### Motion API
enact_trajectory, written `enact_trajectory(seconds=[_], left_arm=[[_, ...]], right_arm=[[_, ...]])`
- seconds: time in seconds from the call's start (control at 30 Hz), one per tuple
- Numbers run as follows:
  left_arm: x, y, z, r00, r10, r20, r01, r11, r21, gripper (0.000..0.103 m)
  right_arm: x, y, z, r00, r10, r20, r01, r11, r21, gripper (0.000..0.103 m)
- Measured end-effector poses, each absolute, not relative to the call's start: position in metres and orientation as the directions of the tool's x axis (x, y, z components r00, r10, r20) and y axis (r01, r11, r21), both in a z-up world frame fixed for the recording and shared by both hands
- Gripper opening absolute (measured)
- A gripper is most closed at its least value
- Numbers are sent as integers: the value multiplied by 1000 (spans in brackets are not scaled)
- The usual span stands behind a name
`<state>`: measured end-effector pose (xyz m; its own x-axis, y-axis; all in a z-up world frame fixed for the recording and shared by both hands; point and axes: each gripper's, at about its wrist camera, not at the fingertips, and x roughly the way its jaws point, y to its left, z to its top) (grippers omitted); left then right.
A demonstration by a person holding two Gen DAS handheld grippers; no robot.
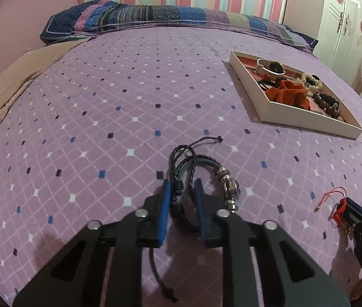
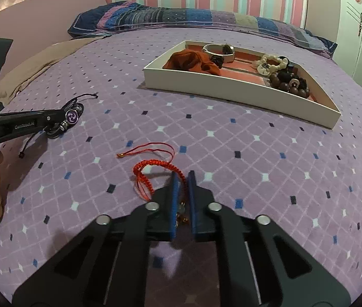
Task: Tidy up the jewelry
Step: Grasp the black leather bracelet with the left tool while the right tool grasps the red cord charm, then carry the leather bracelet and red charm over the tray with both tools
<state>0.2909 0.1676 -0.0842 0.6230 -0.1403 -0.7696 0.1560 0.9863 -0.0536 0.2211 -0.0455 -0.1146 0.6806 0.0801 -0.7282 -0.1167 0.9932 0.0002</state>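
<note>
A black braided cord bracelet (image 1: 193, 163) with metal beads lies on the purple bedspread. My left gripper (image 1: 182, 192) has closed around part of its cords, its blue pads on either side; in the right wrist view the bracelet (image 2: 71, 116) hangs at the left gripper's tip (image 2: 50, 121). A red woven string bracelet (image 2: 152, 168) lies on the bedspread, and my right gripper (image 2: 183, 179) is shut on one end of it. It also shows in the left wrist view (image 1: 334, 204) beside the right gripper (image 1: 355, 212).
A shallow white tray (image 2: 232, 89) sits further back on the bed, holding an orange scrunchie (image 2: 193, 61), a watch (image 2: 219, 50), a cream scrunchie and dark wooden beads (image 2: 288, 84). The tray also shows in the left wrist view (image 1: 304, 117). A patchwork pillow (image 1: 155, 16) lies at the headboard.
</note>
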Motion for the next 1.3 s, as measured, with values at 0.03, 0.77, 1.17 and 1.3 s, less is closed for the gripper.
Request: enact_trajectory(seconds=[0.03,0.77,1.17,1.3], left_arm=[[291,168,-84,622,-141,-770,155,986,-56,14],[289,137,-46,680,-124,-722,169,985,-9,6],[308,76,-9,714,-195,-672,235,971,-32,6],[320,51,7,726,-228,-649,259,965,-50,6]], right_arm=[[221,-45,-114,680,84,-728,-119,993,3,4],[240,-76,-75,746,52,-664,-76,997,-7,3],[274,-139,-40,787,11,-617,-6,1000,9,3],[289,-161,-28,798,-4,-603,13,1000,10,3]])
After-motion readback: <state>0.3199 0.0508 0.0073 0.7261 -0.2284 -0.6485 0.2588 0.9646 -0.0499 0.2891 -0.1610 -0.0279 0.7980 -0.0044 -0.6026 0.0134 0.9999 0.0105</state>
